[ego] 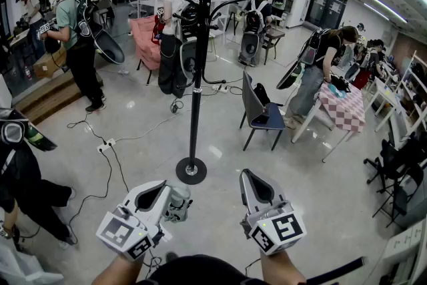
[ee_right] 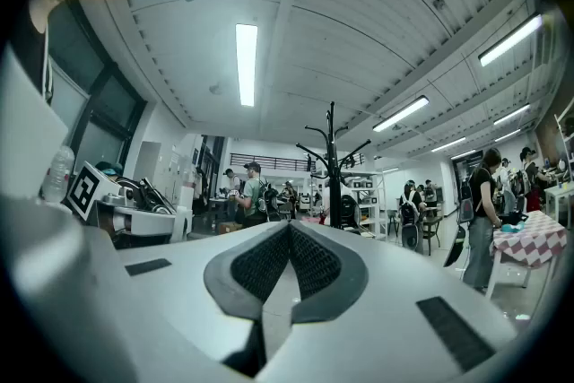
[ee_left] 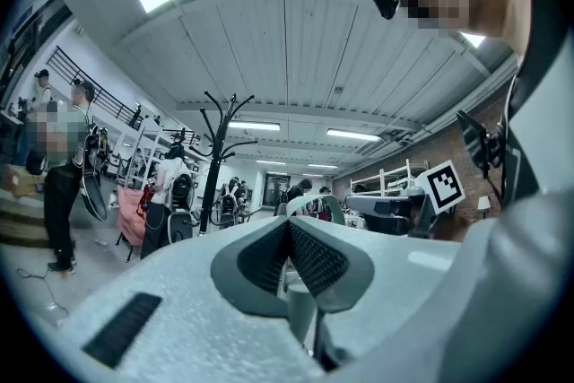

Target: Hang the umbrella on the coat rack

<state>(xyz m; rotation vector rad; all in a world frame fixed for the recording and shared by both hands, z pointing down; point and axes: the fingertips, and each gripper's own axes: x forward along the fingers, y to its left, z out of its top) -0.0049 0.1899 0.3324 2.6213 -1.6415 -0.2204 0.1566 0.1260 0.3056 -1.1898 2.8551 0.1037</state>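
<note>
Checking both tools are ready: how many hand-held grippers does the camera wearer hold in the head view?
2. The left hand-held gripper is at bottom left, the right hand-held gripper at bottom right; both shut, empty, short of the coat rack.

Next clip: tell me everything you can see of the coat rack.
The coat rack is a slim black pole, metal by its look, standing upright on a round black base with a paler centre. Near the top, curved arms branch out in tiers and turn up at their tips. The arms look bare, and no umbrella hangs on it. It stands on the glossy grey floor near the middle of the head view, and nothing but the floor appears to touch it.
</note>
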